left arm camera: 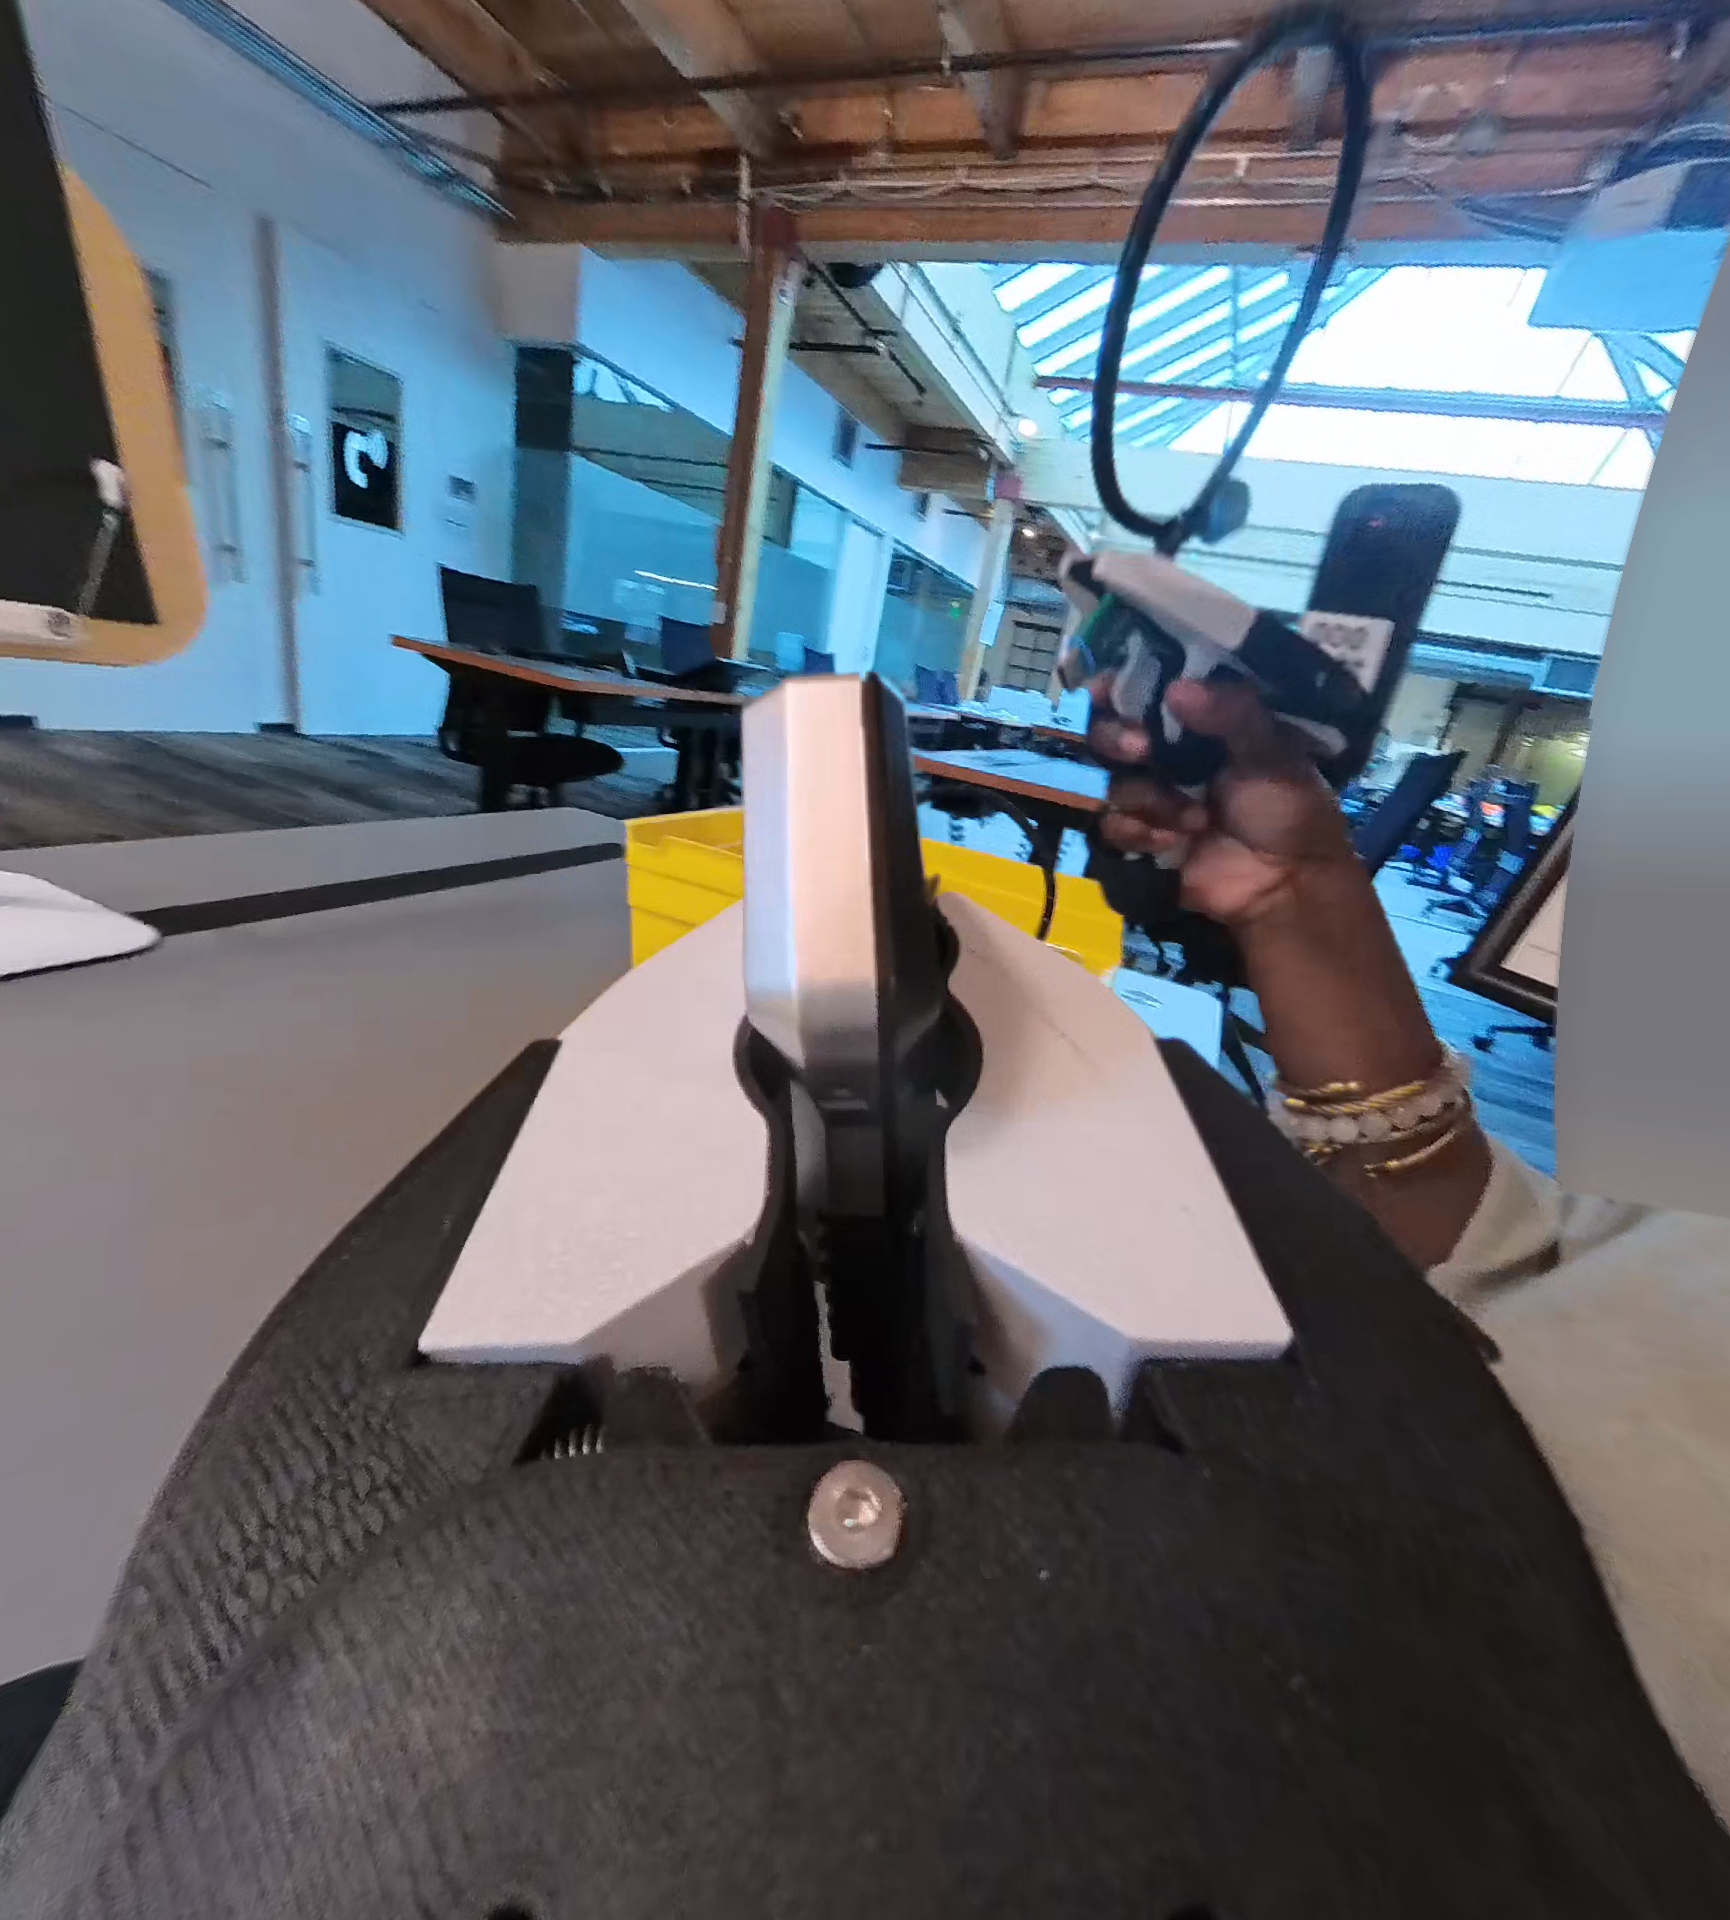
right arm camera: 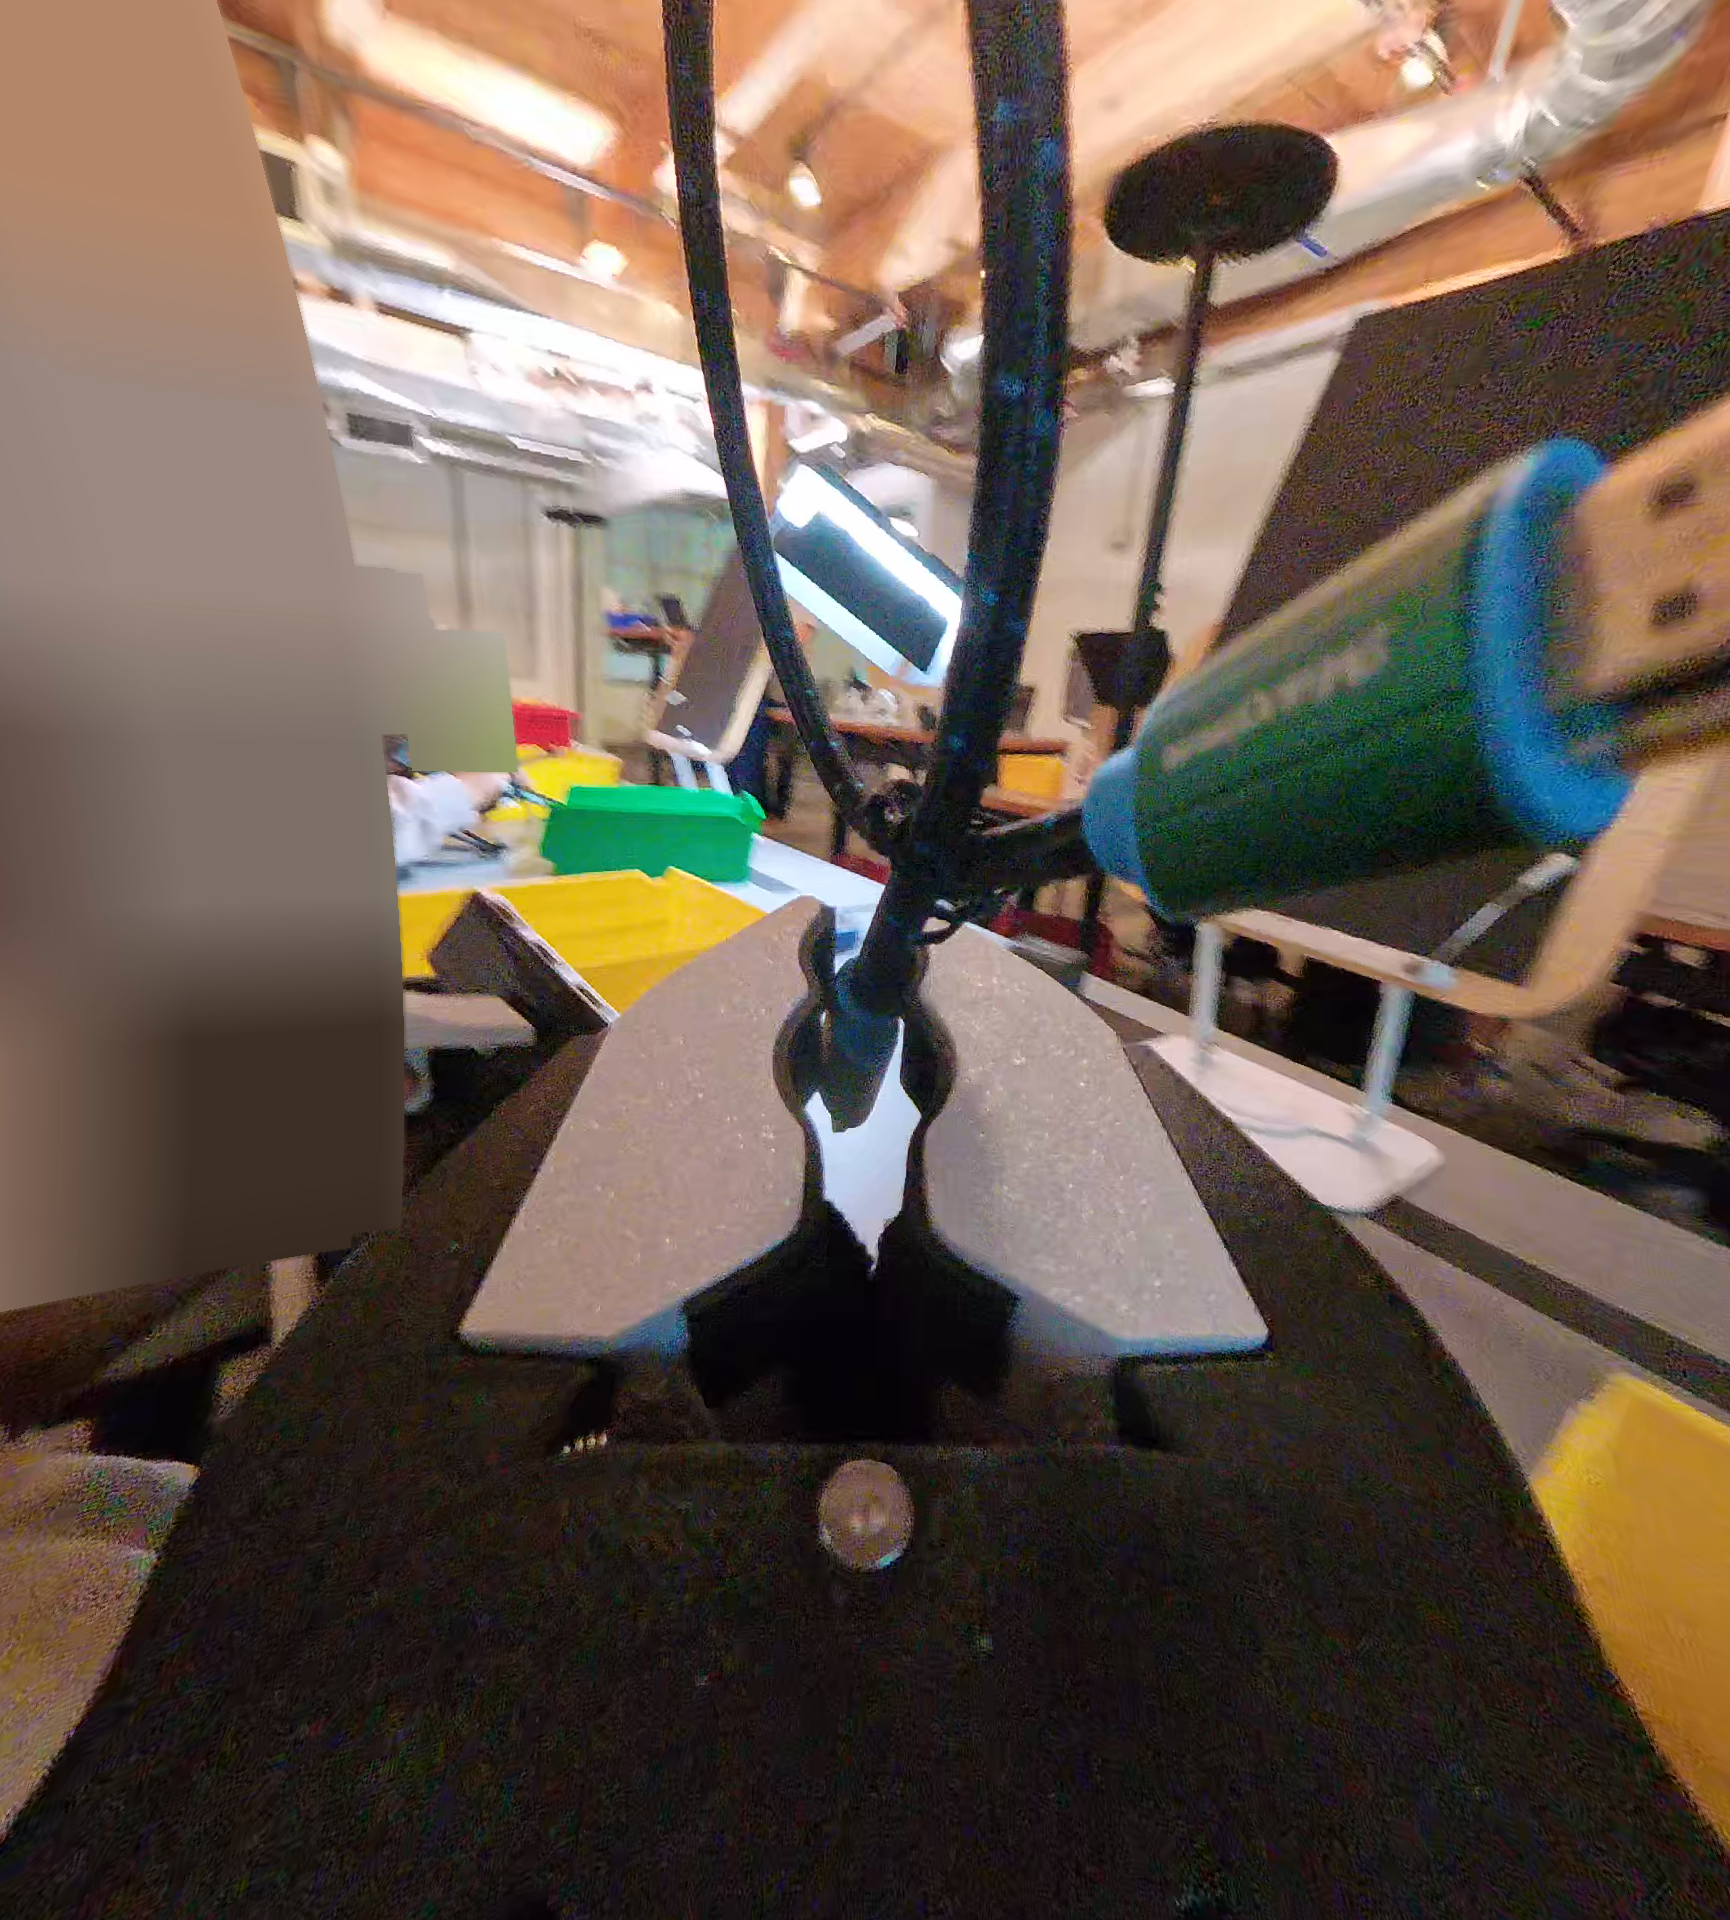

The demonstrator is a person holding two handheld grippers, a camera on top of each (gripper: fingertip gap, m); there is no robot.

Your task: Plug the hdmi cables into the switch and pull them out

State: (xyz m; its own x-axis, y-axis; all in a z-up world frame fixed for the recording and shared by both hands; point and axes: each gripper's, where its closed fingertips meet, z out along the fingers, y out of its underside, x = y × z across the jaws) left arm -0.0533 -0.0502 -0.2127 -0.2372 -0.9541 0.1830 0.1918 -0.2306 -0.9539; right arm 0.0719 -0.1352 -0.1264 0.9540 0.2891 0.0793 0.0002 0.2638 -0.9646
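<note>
- Switch (left arm camera: 825, 883), a silver-and-black box, stands upright, clamped between the left claw (left arm camera: 856, 935) fingers above the grey table (left arm camera: 217, 1091).
- HDMI cable (right arm camera: 1006, 520) loops upward from its plug, pinched in the right claw (right arm camera: 866, 997).

Bright daylight from a skylight (left arm camera: 1360, 353) casts a cool blue tint in the left wrist view — the right wrist view is warmer, grainy, motion-blurred; edges bend fisheye-style.
</note>
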